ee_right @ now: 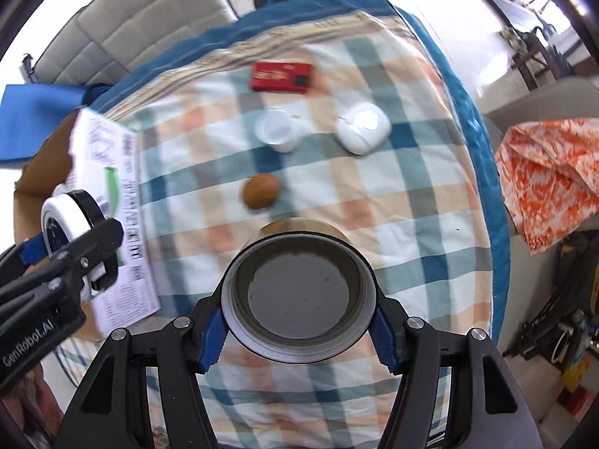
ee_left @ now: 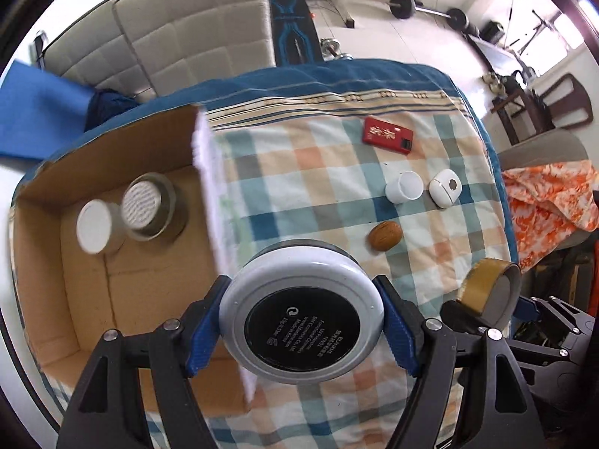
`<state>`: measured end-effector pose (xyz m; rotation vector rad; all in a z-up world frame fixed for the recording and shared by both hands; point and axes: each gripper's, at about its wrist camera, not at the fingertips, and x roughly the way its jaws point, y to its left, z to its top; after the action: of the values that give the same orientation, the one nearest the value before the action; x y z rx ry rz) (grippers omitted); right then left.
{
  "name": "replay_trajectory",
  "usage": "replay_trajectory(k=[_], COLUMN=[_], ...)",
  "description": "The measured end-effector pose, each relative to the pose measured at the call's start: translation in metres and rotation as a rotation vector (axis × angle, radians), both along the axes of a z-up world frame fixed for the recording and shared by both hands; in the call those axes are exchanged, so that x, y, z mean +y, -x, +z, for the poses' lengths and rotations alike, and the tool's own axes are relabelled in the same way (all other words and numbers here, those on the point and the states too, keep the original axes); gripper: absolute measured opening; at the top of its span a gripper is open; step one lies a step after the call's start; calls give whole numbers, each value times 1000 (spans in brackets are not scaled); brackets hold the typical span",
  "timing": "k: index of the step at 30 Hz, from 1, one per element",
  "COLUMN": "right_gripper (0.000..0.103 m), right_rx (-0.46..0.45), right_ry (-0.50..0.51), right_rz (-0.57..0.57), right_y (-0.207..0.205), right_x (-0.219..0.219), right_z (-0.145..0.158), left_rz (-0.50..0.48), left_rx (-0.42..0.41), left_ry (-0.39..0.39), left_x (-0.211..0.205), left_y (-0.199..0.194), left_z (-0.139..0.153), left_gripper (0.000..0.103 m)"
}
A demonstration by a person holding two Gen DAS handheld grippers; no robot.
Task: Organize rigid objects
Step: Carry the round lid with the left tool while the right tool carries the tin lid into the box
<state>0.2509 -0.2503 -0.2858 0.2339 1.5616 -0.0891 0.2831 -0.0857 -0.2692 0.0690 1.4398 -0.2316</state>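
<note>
Gripping round white compact (ee_left: pixel 301 310), black base label, brown tape roll (ee_right: pixel 298 292)

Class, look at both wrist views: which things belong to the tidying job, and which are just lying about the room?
Part of the job:
- round compact, held in left gripper
- tape roll, held in right gripper
- cardboard box with two items already inside
- walnut, white cup, earbud case, red box

Lying about:
- barbell
- orange cloth
- sofa
</note>
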Motion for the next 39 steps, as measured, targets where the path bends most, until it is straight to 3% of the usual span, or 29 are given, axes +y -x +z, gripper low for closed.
replay_trajectory(k=[13,22,32,39], right_gripper=[66,66,67,67], right_rx=[-73,-71,-5,82], right_ry=[-17,-48,-88,-77], right_rz=[167,260,267,239], right_y=[-7,-21,-51,-75], right_x=[119,200,253,273], right_z=[27,22,-25,-78], left_rz=[122,216,324,337], left_rx=[-61,-48,63,163], left_ry=[-4,-5,-25,-44], left_x=[111,191,275,295], left_y=[20,19,-6,-39], left_z=[37,34,-21,-77], left_gripper=[74,74,74,74])
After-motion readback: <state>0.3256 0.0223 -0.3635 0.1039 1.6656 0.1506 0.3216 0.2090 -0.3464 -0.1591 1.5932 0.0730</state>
